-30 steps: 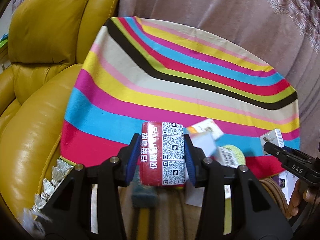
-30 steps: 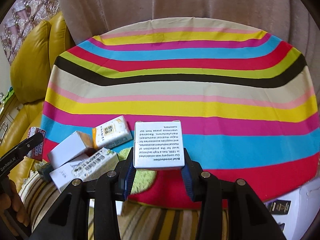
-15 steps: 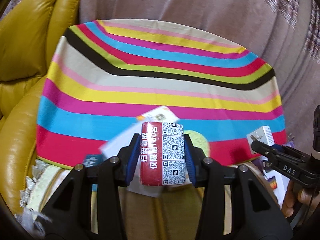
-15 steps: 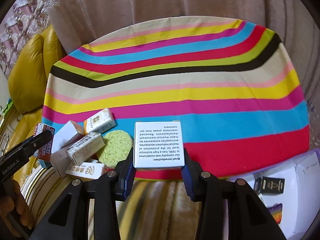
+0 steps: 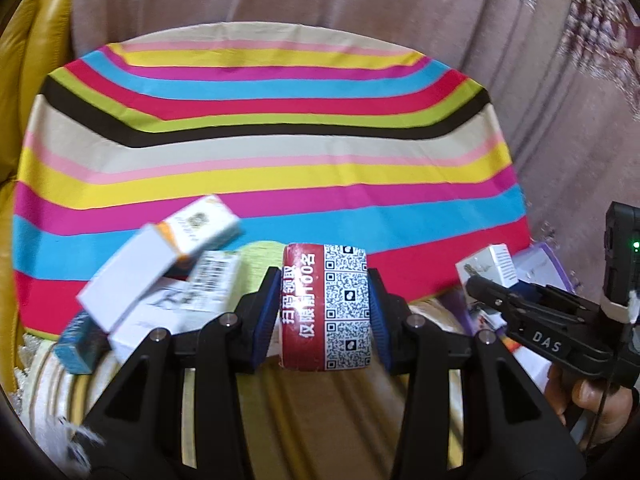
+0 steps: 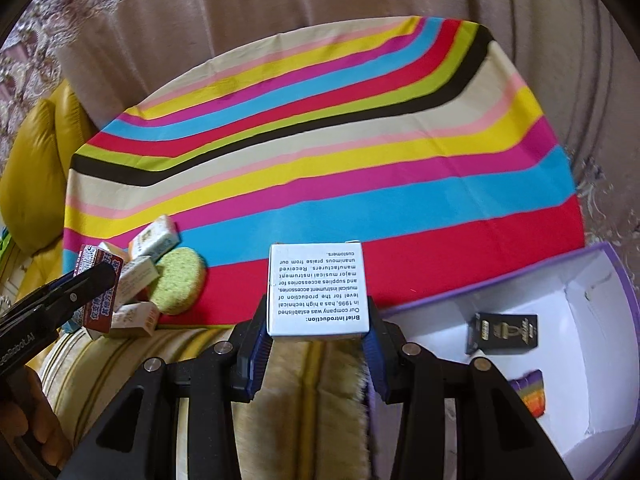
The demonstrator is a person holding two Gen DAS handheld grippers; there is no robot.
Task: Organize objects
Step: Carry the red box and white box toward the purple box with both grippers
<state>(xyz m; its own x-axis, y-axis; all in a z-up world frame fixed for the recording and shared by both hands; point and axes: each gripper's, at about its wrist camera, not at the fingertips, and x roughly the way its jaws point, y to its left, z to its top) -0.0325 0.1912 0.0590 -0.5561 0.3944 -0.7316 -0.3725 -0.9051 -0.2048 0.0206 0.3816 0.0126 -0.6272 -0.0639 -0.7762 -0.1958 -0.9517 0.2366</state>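
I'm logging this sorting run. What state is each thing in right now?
Left gripper: shut on the red box, held off the table.
Right gripper: shut on the white box.
Purple box: open, a black carton inside.
Small boxes: piled loosely at the cloth's edge.
Green sponge: lying flat.

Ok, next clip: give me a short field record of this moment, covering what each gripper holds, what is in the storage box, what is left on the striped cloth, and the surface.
left gripper: jaws shut on red QR-code box
right gripper: jaws shut on white box with English text
storage: open purple box, white inside, at right of the right wrist view
inside storage: small black box; a rainbow-coloured item, partly hidden
left on cloth: pile of small cartons and a round green sponge, near edge
surface: striped cloth, mostly bare
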